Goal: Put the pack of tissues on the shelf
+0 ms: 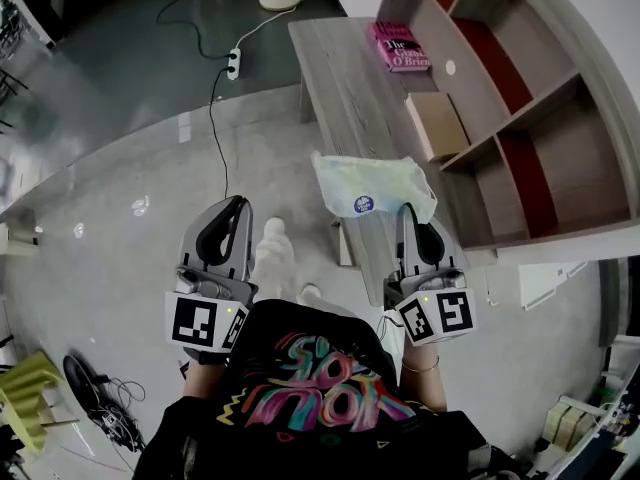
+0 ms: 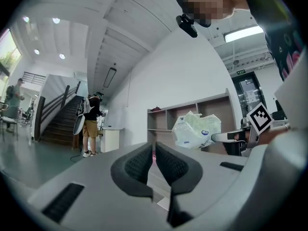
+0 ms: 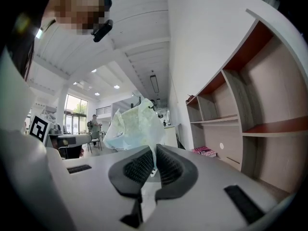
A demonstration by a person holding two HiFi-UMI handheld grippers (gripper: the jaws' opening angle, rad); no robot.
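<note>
The pack of tissues (image 1: 372, 185), in pale green and white plastic wrap with a blue round sticker, hangs in the air over the near end of the wooden bench (image 1: 352, 78). My right gripper (image 1: 406, 208) is shut on the edge of its wrapper; in the right gripper view the pack (image 3: 132, 126) rises just beyond the closed pads (image 3: 138, 166). My left gripper (image 1: 240, 204) hovers over the floor to the left, shut with nothing held, and sees the pack (image 2: 196, 129) to its right. The shelf unit (image 1: 520, 98) stands along the right, its cubbies facing the bench.
A pink book (image 1: 400, 46) and a brown cardboard box (image 1: 436, 124) lie on the bench. A power strip (image 1: 233, 64) and its black cable trail across the grey floor. A person (image 2: 90, 124) stands by the far staircase. A yellow stool (image 1: 28, 396) sits at lower left.
</note>
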